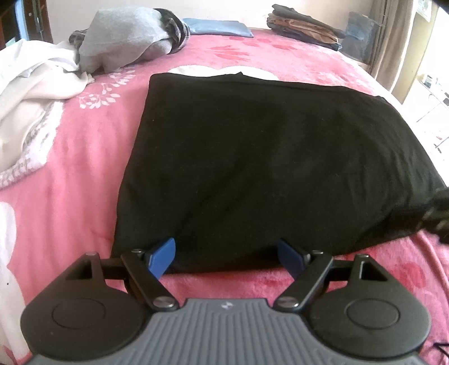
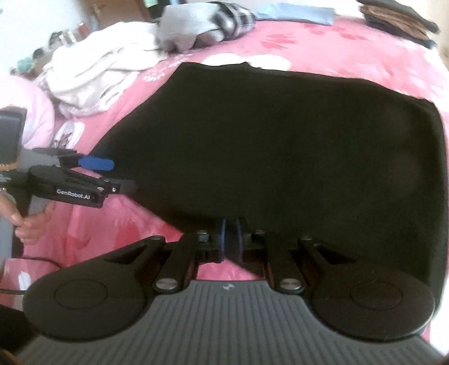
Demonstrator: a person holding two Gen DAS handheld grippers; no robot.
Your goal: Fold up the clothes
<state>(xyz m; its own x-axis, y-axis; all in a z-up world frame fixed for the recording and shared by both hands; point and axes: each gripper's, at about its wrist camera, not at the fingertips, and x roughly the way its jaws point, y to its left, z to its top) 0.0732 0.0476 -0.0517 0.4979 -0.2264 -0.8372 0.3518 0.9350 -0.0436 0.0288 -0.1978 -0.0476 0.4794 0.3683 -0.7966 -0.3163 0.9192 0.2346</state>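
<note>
mid-fold: right gripper (image 2: 230, 235) clenched on the near edge of the flat black fabric garment (image 1: 266, 168) on the pink fleece bed (image 1: 84, 157); left gripper (image 1: 227, 257) released. next, probably carry that edge across.

**Cloth, plastic and metal on the bed**

The black garment (image 1: 266, 168), centre frame, is matt, smooth knit cloth, no sheen; the pink blanket (image 1: 70, 174) beneath looks plush and fleecy, its nap rough at lower right; the white cloth (image 1: 31, 81) at upper left is soft and crumpled; the grey garment (image 1: 118, 42) beside it is matt jersey; the folded pile (image 1: 306, 25) at upper right looks like heavier brown and dark fabric; the left gripper (image 1: 227, 252) has matt black plastic arms, bright metal pivot pins, a ribbed grey body, and smooth blue pads (image 1: 164, 257); the right gripper (image 2: 230, 238) looks the same.
</note>
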